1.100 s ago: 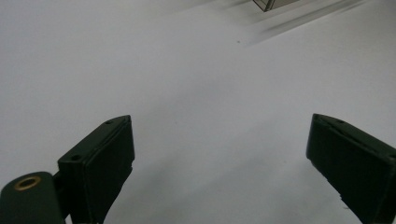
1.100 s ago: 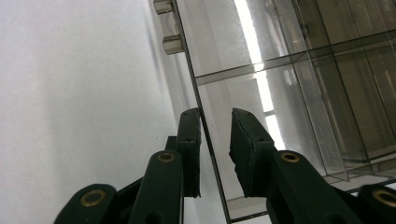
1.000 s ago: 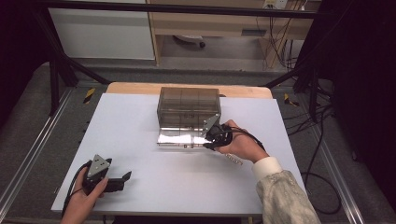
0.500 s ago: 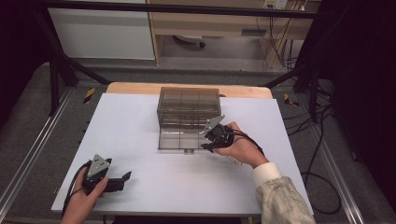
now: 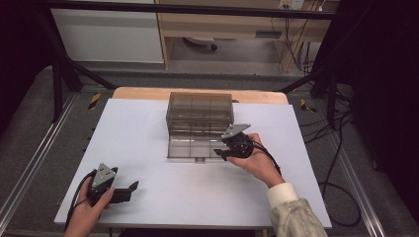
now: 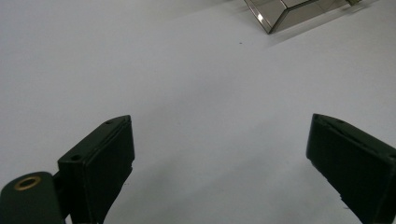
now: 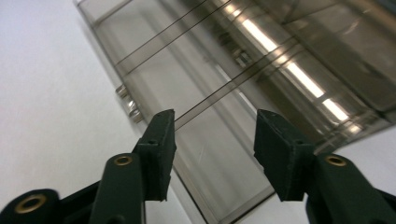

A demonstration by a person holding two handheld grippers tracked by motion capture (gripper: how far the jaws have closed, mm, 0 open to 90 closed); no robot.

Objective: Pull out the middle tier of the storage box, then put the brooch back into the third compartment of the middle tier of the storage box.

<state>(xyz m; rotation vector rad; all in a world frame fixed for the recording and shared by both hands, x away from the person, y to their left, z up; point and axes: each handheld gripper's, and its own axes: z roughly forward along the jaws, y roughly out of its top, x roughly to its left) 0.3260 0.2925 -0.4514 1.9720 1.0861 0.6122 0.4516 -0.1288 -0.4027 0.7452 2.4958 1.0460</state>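
The clear box point(image 5: 199, 124) sits mid-table with its lid laid flat; the right gripper point(image 5: 226, 151), jaws just opened halfway and probably holding nothing, should back off slowly.

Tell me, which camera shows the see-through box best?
The high view: the whole smoky box sits on the table. The right gripper view gives just its pulled-out drawer close up; the left gripper view catches one corner.
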